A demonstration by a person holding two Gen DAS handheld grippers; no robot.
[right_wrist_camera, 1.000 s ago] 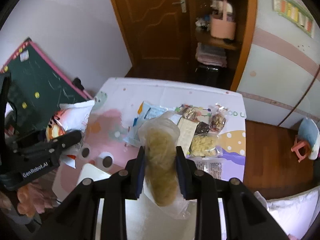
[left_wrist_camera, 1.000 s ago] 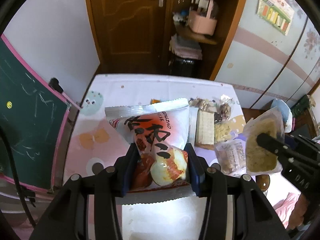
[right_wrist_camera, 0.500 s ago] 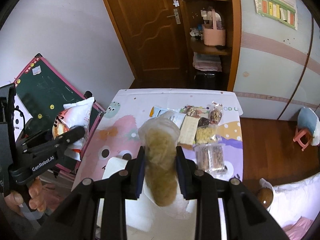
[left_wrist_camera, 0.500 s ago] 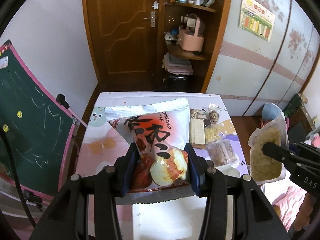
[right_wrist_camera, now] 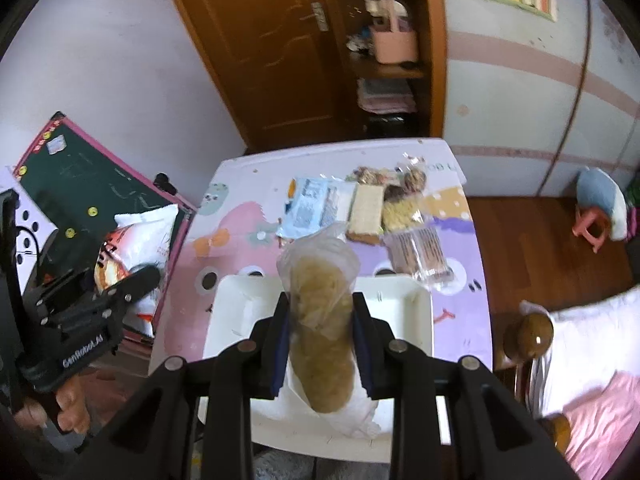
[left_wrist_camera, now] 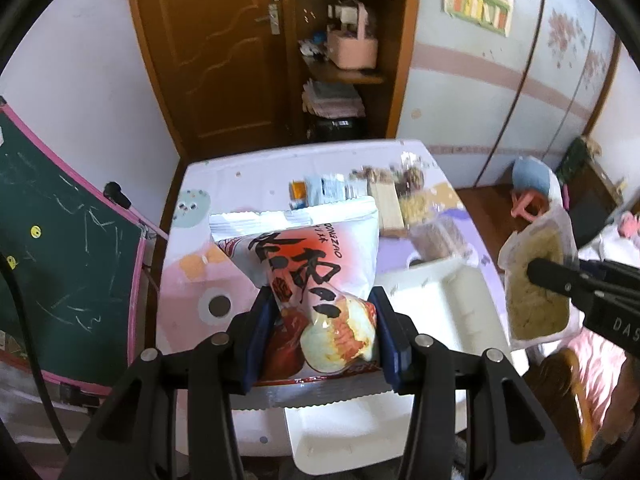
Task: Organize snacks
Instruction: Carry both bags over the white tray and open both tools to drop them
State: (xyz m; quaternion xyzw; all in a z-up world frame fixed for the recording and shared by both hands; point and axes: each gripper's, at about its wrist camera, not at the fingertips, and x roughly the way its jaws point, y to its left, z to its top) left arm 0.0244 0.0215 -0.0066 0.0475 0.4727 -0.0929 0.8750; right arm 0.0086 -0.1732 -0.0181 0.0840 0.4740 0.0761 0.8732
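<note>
Snacks are held aloft in both grippers above a desk (right_wrist_camera: 464, 216) covered with a pink and purple cartoon cloth. Nearest the left wrist camera, the left gripper (left_wrist_camera: 322, 330) is seen with its blue-padded fingers (left_wrist_camera: 260, 332) pinching the lower half of a white and orange snack bag (left_wrist_camera: 316, 276), which is printed with black characters and stands upright between them. In the right wrist view, the right gripper (right_wrist_camera: 320, 330) is shown with its fingers (right_wrist_camera: 280, 332) clamped on a clear bag of tan crumbly food (right_wrist_camera: 322, 320), its knotted top pointing away from the camera. Directly beneath both held bags, a white tray (right_wrist_camera: 420, 320) is set at the near edge of the desk. Just beyond the tray, a clear packet of brown sticks (right_wrist_camera: 418, 254) is laid on the cloth. Farther back, a row of snacks is spread across the desk: a blue and white packet (right_wrist_camera: 310, 210), a pale wafer block (right_wrist_camera: 364, 212) beside it, a yellowish packet (right_wrist_camera: 400, 210) and small bags of mixed nuts (right_wrist_camera: 412, 176). To the left of the desk, a green chalkboard with a pink frame (left_wrist_camera: 60, 248) is leaned. Behind everything, a brown wooden door (left_wrist_camera: 224, 48) and a corner shelf (left_wrist_camera: 352, 76) holding a pink basket (left_wrist_camera: 354, 50) are visible.
</note>
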